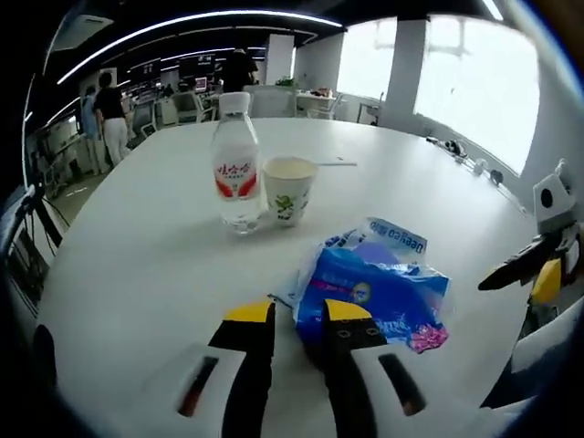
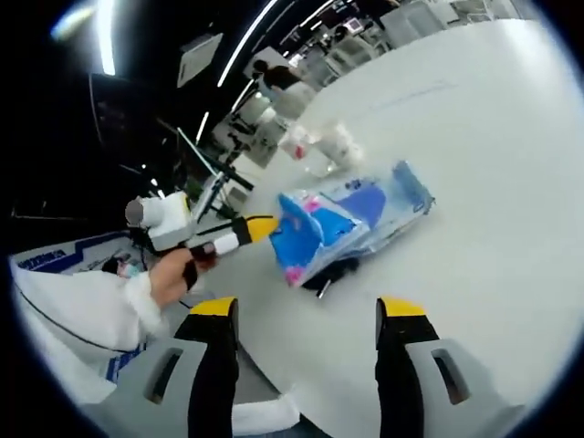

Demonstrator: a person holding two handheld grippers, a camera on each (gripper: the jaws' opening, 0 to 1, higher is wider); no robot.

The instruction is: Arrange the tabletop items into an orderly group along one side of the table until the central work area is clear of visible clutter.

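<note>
Left gripper (image 1: 297, 315) clamped on the near edge of the blue tissue pack (image 1: 379, 287), jaws almost together, pack lifted partly off the white table (image 1: 146, 246) in the right gripper view. Right gripper (image 2: 306, 310) held wide apart, gripping nothing, just short of the pack. Water bottle (image 1: 236, 164) and paper cup (image 1: 289, 189) side by side behind, upright.

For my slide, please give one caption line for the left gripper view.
Left hand-held gripper closes on a blue tissue pack near a water bottle and paper cup on a white table.
</note>
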